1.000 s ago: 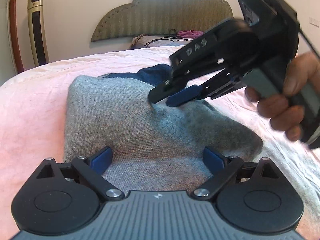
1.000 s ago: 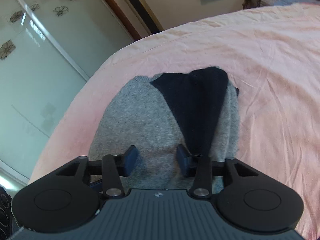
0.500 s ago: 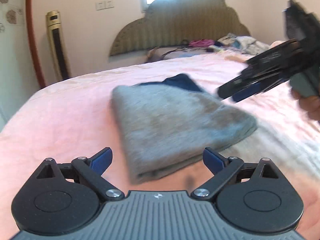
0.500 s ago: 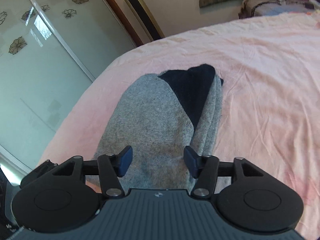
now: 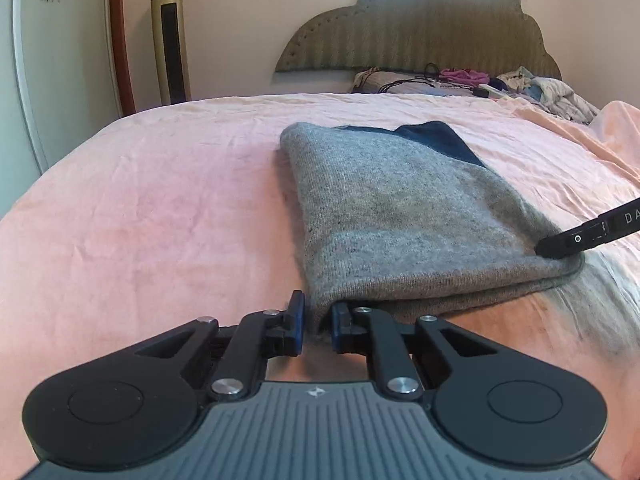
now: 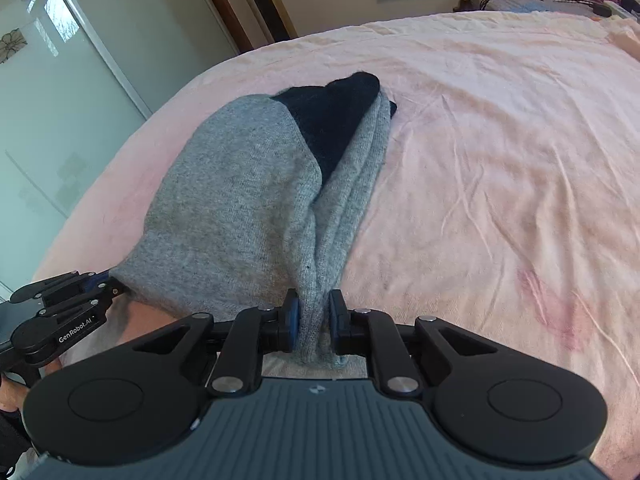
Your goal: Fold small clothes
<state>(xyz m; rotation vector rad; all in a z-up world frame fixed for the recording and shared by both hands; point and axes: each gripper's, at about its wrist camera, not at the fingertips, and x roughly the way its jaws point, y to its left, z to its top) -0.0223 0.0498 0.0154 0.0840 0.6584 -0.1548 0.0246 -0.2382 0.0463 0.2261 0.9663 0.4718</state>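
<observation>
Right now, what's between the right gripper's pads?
A bunched corner of the grey knit garment: the right gripper, whose jaws just closed, pinches it. Clearest in the right wrist view.

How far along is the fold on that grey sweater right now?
Done: grey sweater already lies as a narrow folded strip on the pink bed. In hand: left gripper and right gripper have just closed on its two near corners. Left: probably folding that near edge toward the dark collar end.
</observation>
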